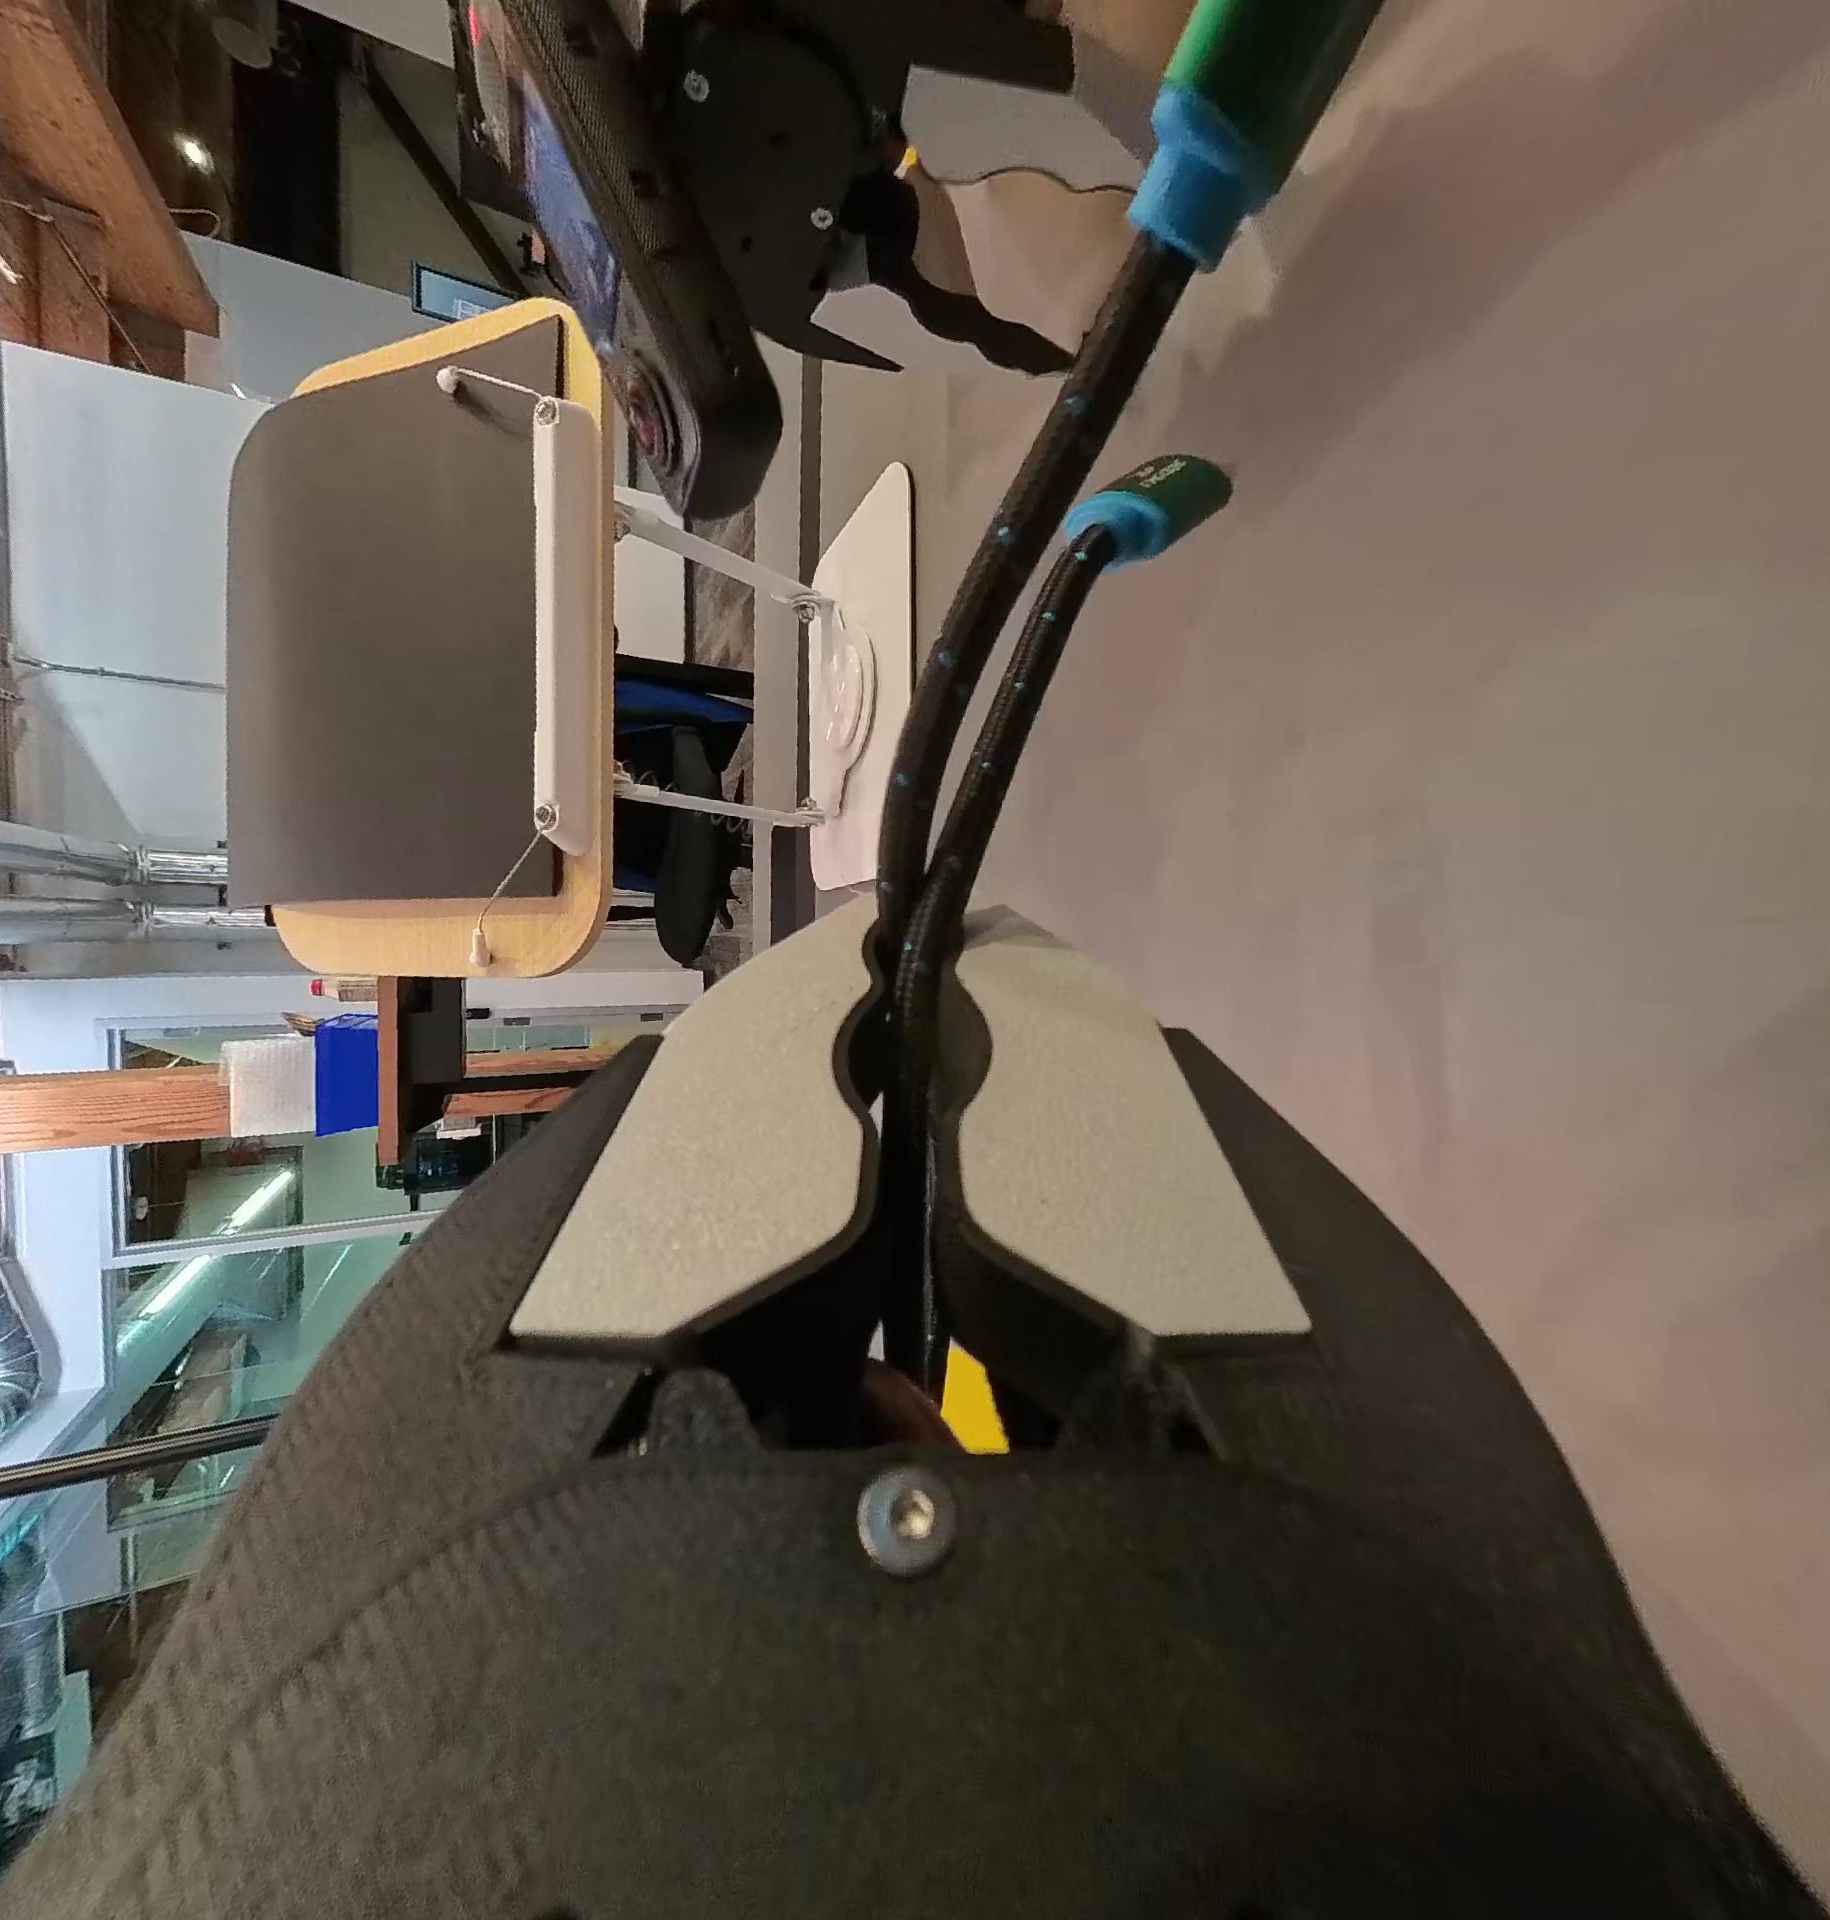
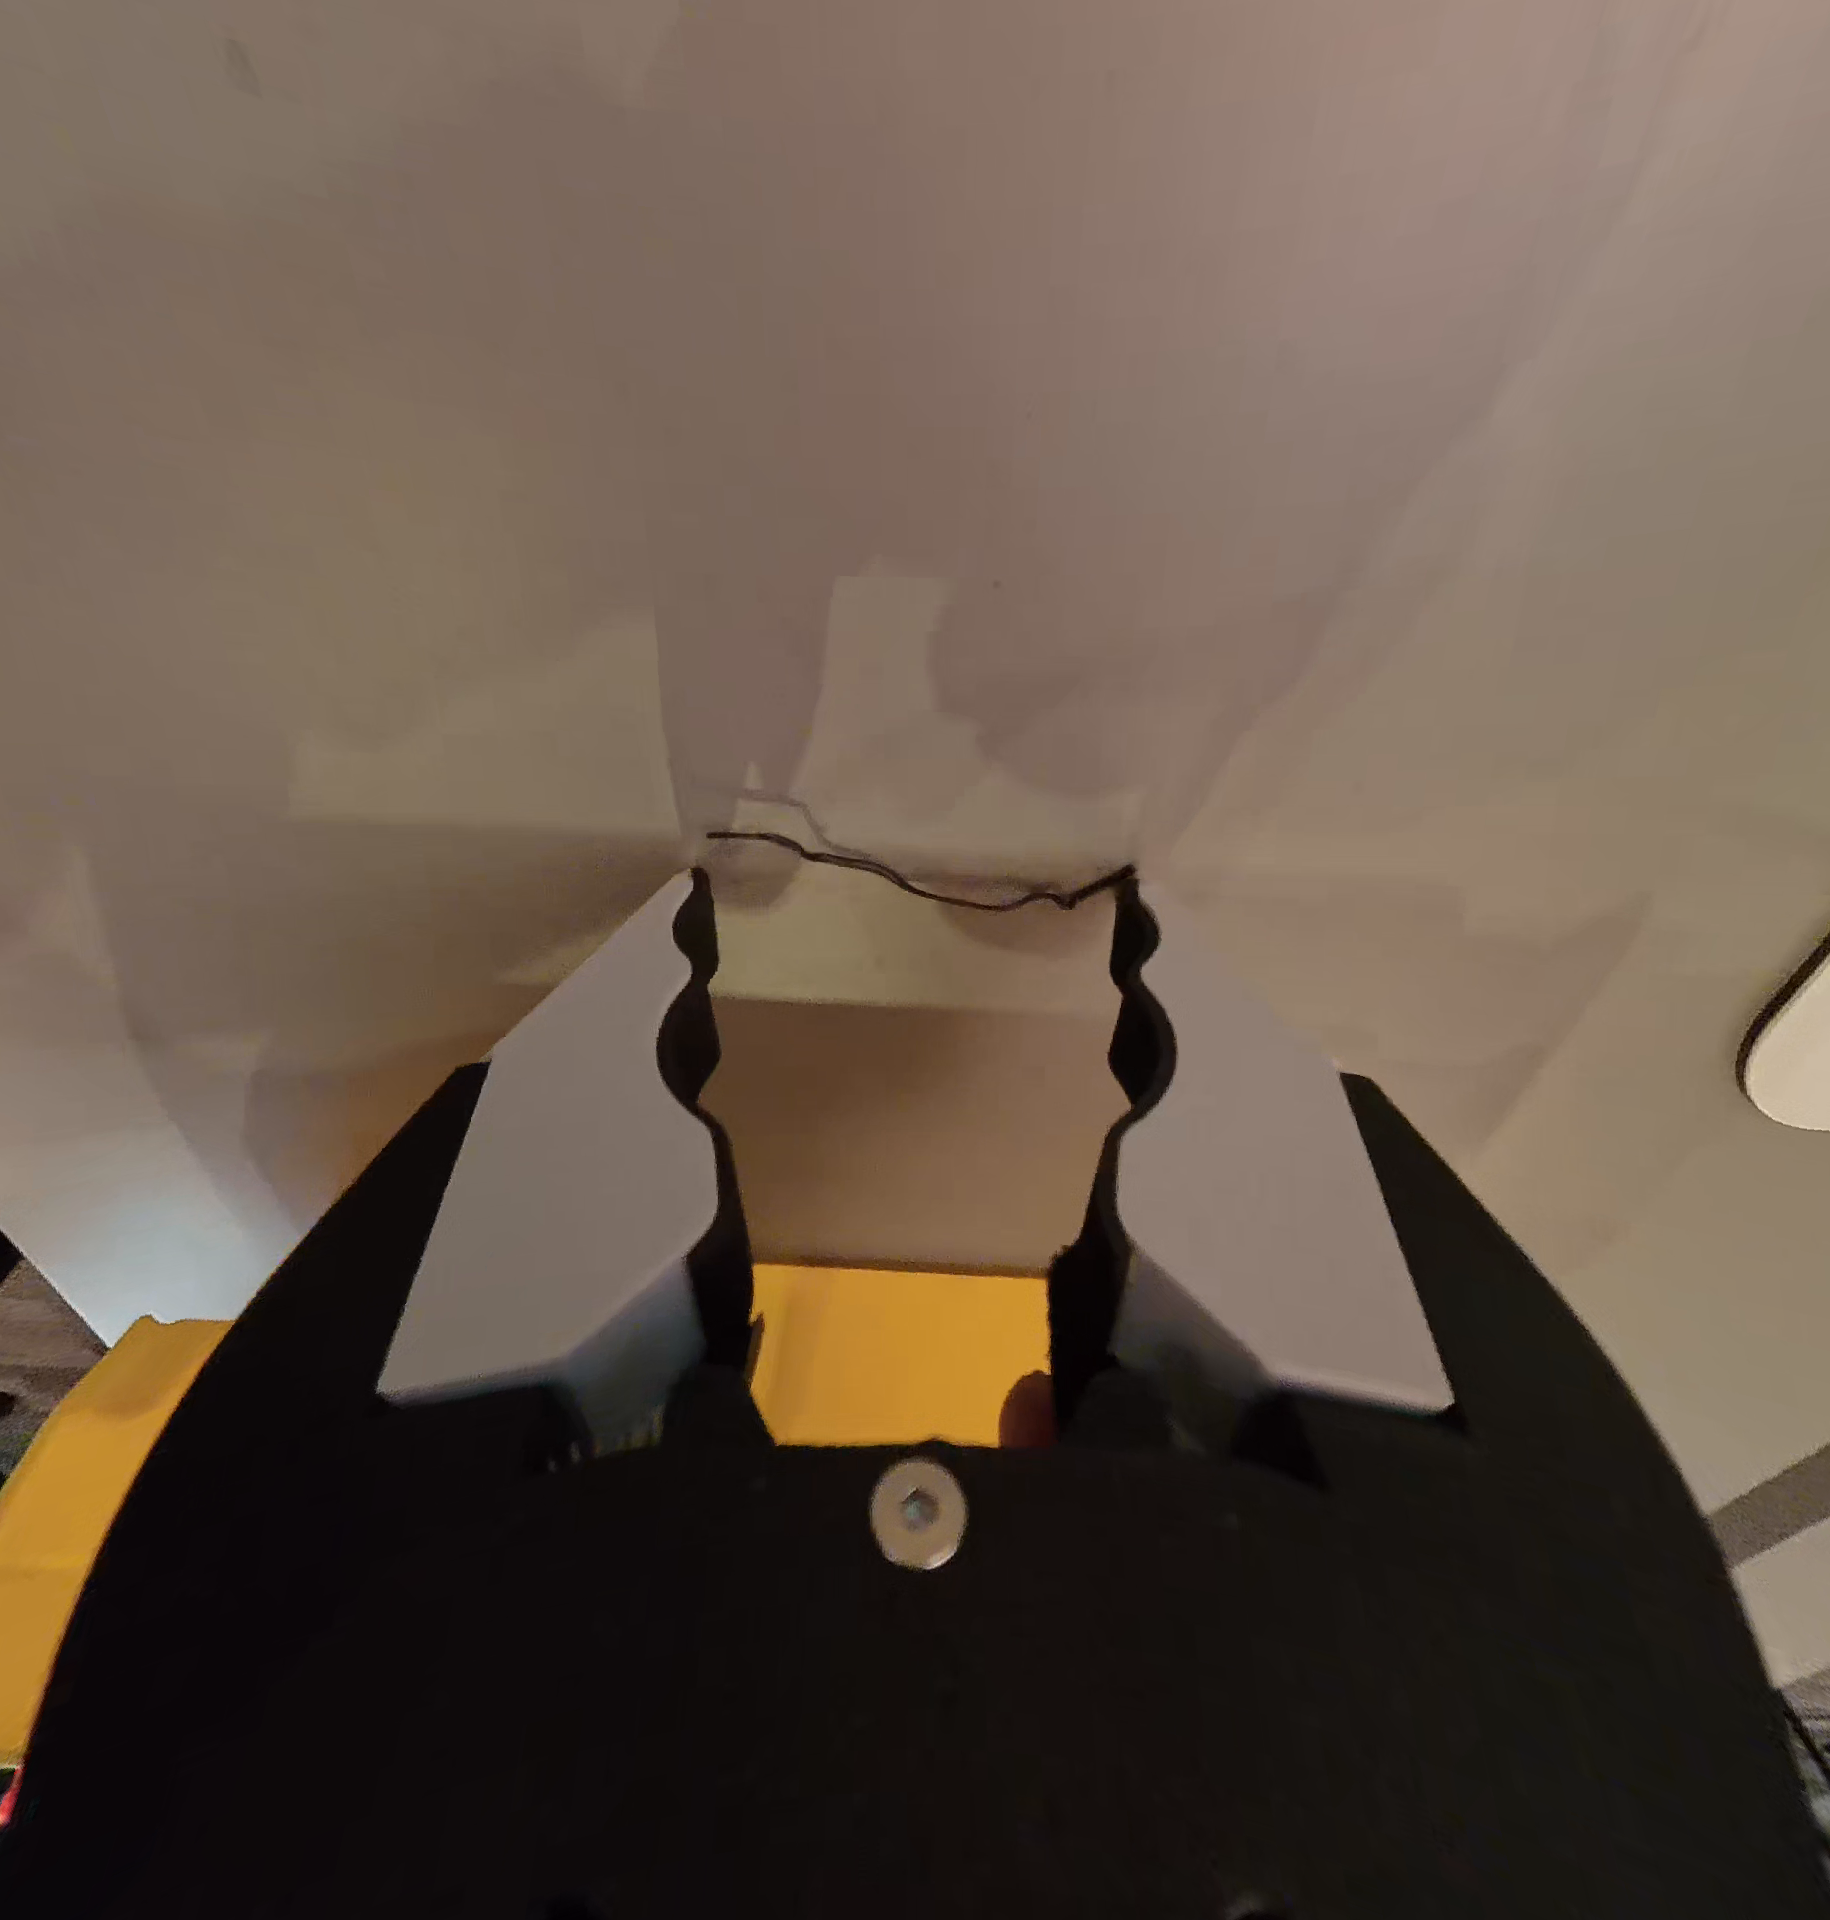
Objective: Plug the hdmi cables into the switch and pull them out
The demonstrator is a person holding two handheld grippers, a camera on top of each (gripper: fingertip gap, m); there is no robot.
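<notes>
**Left tongs pinch two cables; right tongs gape over a bare tabletop**

Black housing fills the near part of the left wrist view, and out of it reach the left tongs [image 1: 916, 982], their grey pads closed down to a thin slit. Two black braided cables [image 1: 926, 748] with blue flecks run through that slit side by side and are gripped there. Past the tips, both cables arc away to the right. The shorter one ends in a blue collar and a green plug [image 1: 1181, 486] that hangs close above the pale table [image 1: 1462, 831]; whether it touches cannot be told. The longer one climbs to a bigger green plug [image 1: 1254, 94] at the top edge. To the left of the tips, farther off, stands a tablet stand [image 1: 412, 644] of wood with a dark panel, and beyond it the other black tool [image 1: 745, 187] shows near the top.

In the right wrist view, the right tongs [image 2: 916, 883] stand wide apart with nothing between them. A thin black thread [image 2: 890, 878] lies across the gap at the tips. No cable shows here. Right of the tongs, a white rounded pad [image 2: 1825, 1039] sits on the table.
</notes>
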